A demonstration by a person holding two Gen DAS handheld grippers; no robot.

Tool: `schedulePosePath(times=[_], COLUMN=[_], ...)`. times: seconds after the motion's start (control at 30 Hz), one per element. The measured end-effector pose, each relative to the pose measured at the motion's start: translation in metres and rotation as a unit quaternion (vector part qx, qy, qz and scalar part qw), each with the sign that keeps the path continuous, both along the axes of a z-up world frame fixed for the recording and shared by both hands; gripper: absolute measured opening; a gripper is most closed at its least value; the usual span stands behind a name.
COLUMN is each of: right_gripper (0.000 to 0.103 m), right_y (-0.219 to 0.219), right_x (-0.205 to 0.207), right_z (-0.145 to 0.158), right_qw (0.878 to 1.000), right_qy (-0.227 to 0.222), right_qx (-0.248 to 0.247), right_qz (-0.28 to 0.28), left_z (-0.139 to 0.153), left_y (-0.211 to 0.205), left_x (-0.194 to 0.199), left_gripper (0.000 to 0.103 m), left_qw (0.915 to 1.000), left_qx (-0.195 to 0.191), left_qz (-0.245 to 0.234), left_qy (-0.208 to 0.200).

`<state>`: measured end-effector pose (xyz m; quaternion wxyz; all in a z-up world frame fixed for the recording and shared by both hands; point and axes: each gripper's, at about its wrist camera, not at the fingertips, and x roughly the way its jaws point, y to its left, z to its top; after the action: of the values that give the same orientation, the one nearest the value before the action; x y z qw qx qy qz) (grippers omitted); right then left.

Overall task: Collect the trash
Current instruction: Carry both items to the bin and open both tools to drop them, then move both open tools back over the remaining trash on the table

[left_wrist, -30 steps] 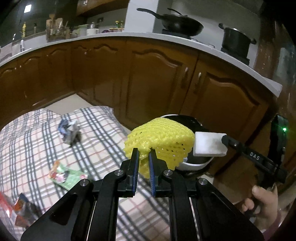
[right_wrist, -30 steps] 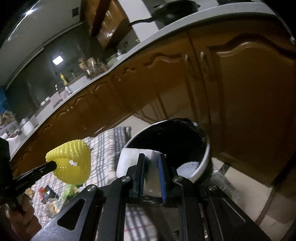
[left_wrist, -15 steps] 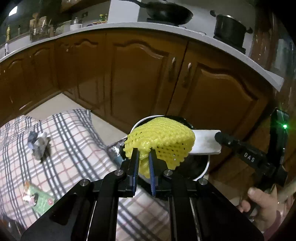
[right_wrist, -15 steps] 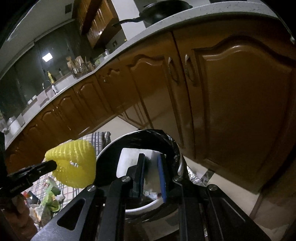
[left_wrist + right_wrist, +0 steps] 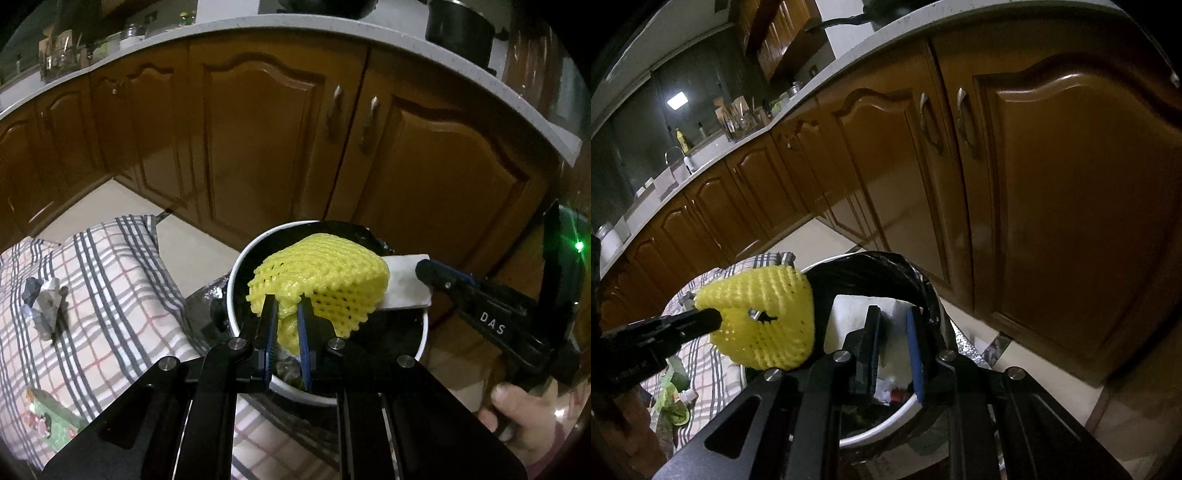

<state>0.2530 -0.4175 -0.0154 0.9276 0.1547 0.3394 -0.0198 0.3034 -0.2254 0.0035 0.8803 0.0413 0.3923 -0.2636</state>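
My left gripper (image 5: 287, 308) is shut on a yellow foam fruit net (image 5: 325, 273) and holds it above the open bin (image 5: 236, 277), a white-rimmed can lined with a black bag. My right gripper (image 5: 893, 321) is shut on a white foam block (image 5: 849, 317) and holds it over the same bin (image 5: 886, 417). The right gripper (image 5: 424, 267) and the white block (image 5: 402, 291) also show in the left wrist view, just right of the net. The net (image 5: 768, 317) shows in the right wrist view left of the block. Some trash lies inside the bin.
A plaid cloth (image 5: 110, 295) lies left of the bin with a crumpled grey wrapper (image 5: 44, 306) and a green packet (image 5: 48, 417) on it. Brown kitchen cabinets (image 5: 277, 129) stand close behind the bin. Tiled floor (image 5: 110, 199) shows between them.
Both grippers have moved forward and down over the bin with their loads. The bin now sits right beneath the net and the block; the cloth has slid toward the left.
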Motion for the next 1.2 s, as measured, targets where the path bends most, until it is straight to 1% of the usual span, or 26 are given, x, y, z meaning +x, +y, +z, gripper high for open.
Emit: schedulePosePath(times=[0.07,0.1,0.13,0.17,0.2,0.23,0.3,0.4,0.47,0.53,0.57,0.63,0.7,1.03,1.2], right_gripper=[0.017,0.021,0.021,0.021,0.026,0.037,0.047,0.048,0.058,0.084,0.087,0.087,0.087,0.087,0.087], right_y=[0.0,0.0,-0.001,-0.002,-0.003,-0.003,-0.005,-0.006,-0.005,-0.003,-0.001,0.003,0.008,0.04,0.061], right_x=[0.004,0.006,0.007,0.008,0.008,0.008,0.005,-0.001,-0.006,-0.011,-0.012,-0.017,-0.02,-0.044,-0.051], right_z=[-0.002,-0.004,-0.006,-0.007,-0.007,-0.008,-0.007,-0.006,-0.003,-0.002,-0.001,0.001,0.003,0.01,0.012], right_qw=[1.0,1.0,1.0,1.0,1.0,1.0,1.0,0.999,0.999,0.998,0.998,0.997,0.997,0.993,0.992], right_qy=[0.004,0.007,0.01,0.011,0.012,0.013,0.008,0.002,-0.005,-0.013,-0.017,-0.021,-0.023,-0.036,-0.035], right_qx=[0.002,0.006,0.011,0.017,0.022,0.026,0.029,0.038,0.047,0.059,0.065,0.068,0.071,0.102,0.106], right_qz=[0.003,0.006,0.008,0.009,0.009,0.008,0.003,0.0,0.0,0.004,0.006,0.01,0.014,0.038,0.058], left_z=[-0.002,-0.003,-0.003,-0.003,-0.002,-0.001,0.0,0.0,0.001,0.001,0.001,0.001,0.002,0.006,0.003], left_y=[-0.003,-0.004,-0.004,-0.004,-0.002,0.001,0.006,0.016,0.025,0.034,0.037,0.048,0.06,0.131,0.165], left_x=[0.001,0.001,0.001,0.001,-0.001,-0.002,-0.004,-0.009,-0.014,-0.018,-0.021,-0.028,-0.034,-0.065,-0.08], left_gripper=[0.014,0.023,0.04,0.05,0.061,0.062,0.062,0.062,0.063,0.065,0.066,0.071,0.072,0.073,0.073], left_qw=[1.0,1.0,1.0,1.0,1.0,1.0,0.9999,0.9997,0.9995,0.9993,0.9992,0.9987,0.9981,0.9926,0.9891], left_qx=[0.002,0.002,0.003,0.004,0.002,-0.002,-0.005,-0.01,-0.013,-0.017,-0.018,-0.02,-0.024,-0.051,-0.055], left_qz=[-0.001,-0.002,-0.001,0.002,0.006,0.008,0.013,0.021,0.028,0.034,0.037,0.047,0.056,0.109,0.136], left_qy=[0.004,0.006,0.006,0.004,0.0,-0.003,-0.003,-0.003,-0.004,-0.005,-0.005,-0.009,-0.013,-0.017,-0.016])
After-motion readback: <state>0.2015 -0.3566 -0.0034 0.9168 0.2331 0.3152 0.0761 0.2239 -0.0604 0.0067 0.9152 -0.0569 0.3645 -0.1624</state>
